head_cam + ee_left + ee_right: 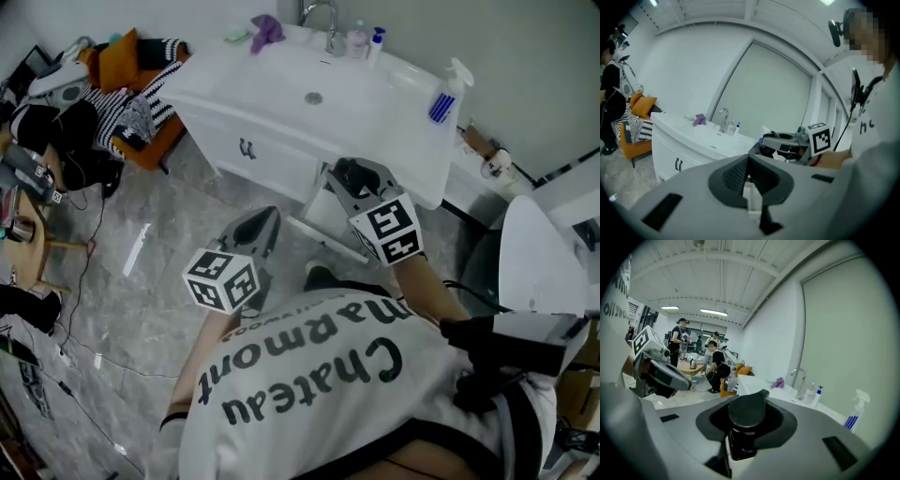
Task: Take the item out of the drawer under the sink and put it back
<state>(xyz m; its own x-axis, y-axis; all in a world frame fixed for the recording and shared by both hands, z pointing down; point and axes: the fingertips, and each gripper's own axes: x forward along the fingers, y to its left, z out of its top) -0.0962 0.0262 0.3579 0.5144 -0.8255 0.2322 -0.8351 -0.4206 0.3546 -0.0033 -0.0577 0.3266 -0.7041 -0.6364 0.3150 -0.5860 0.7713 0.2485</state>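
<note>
One dark, black-capped bottle (747,412) is sitting clamped in your right gripper (356,178); your left gripper (750,178) is holding its jaws together, empty, near the sink (281,75).

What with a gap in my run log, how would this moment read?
right gripper: shut on dark bottle | left gripper: shut, empty

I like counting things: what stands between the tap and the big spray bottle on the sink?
Two small bottles, one with a blue pump; the head view shows them.
</note>
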